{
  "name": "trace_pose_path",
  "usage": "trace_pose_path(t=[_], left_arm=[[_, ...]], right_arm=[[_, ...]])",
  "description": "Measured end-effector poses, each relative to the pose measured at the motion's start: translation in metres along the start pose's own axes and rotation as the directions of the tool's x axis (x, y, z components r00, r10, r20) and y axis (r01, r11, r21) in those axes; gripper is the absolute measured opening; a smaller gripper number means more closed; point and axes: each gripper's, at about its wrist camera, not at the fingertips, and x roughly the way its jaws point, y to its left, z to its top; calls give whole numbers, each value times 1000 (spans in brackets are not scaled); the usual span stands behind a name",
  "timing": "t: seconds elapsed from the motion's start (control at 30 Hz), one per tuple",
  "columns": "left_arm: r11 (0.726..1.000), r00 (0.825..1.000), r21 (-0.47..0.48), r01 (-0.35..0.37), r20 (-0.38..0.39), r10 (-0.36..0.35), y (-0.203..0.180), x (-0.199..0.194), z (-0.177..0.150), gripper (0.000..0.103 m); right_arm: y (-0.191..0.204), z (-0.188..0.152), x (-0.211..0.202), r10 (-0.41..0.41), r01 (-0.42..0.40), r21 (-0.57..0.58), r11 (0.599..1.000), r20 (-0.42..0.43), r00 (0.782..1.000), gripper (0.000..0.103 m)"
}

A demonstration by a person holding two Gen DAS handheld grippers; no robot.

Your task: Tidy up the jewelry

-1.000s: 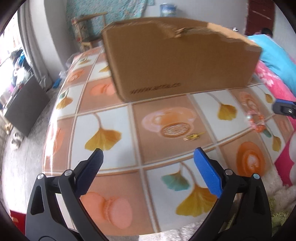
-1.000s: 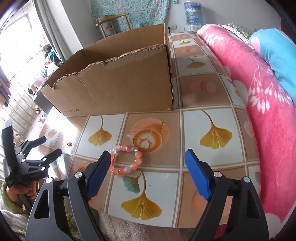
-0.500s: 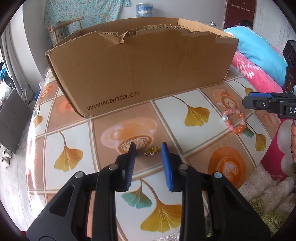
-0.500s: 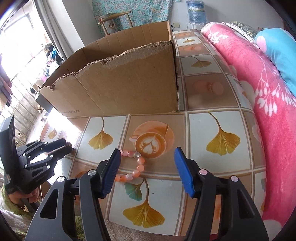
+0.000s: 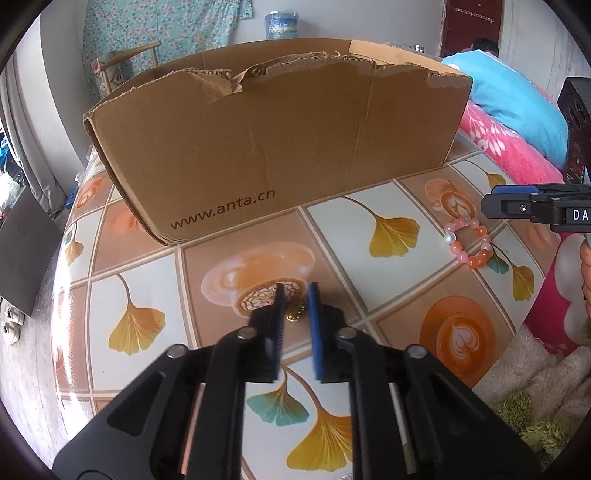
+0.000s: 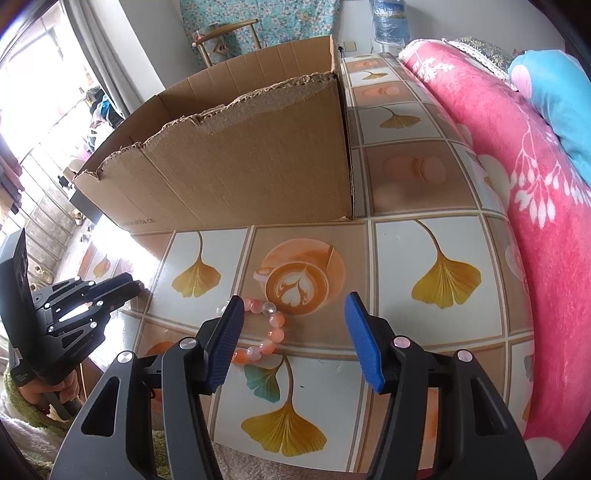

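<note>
I am working two handheld grippers over a bench covered in a glossy printed cloth of ginkgo leaves and coffee cups.

My left gripper has its jaws nearly together around a small gold trinket lying on the cloth; I cannot tell whether they already press it. I judge it very light, hard and slippery, easy to flick away, so the pads should take it across its middle, low against the cloth.

My right gripper hangs with jaws wide apart over a pink and orange bead bracelet; the left blue pad covers part of the loop. The beads look smooth and round, probably strung on something flexible, so the loop will sag and roll. I would pinch one side of the ring across a couple of beads.

An open, torn-edged cardboard box stands just behind both pieces, likely where they go. A pink flowered blanket lies along the right; a chair and water bottle stand beyond.
</note>
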Motion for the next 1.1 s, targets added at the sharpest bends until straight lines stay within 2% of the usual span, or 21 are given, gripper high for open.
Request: trace_pose_path(t=[0.07,0.3,0.5,0.8,1.1], left_arm=[[1000,1000,7,-6,3,6,1,0,0,3],[1000,1000,14,-18,19,18,-2,0,-1,1],[1000,999,0,-13,37,13,-2,1,-3,1],[1000,999,-3,-7,52,7,-1,-1,-5,1],[1000,998,-8,-1,59,1,0,-1,-6,1]], right_arm=[[-2,1,-1,-2,2,6,1000,1,1000,56],[-2,-2,-2,6,-6,20,1000,-5,1000,56],[11,-1,-5,-23,23,-35,999,-7,1000,55],[26,1,10,-89,82,-117,990,-56,994,30],[34,1,25,-139,120,-166,979,-109,984,22]])
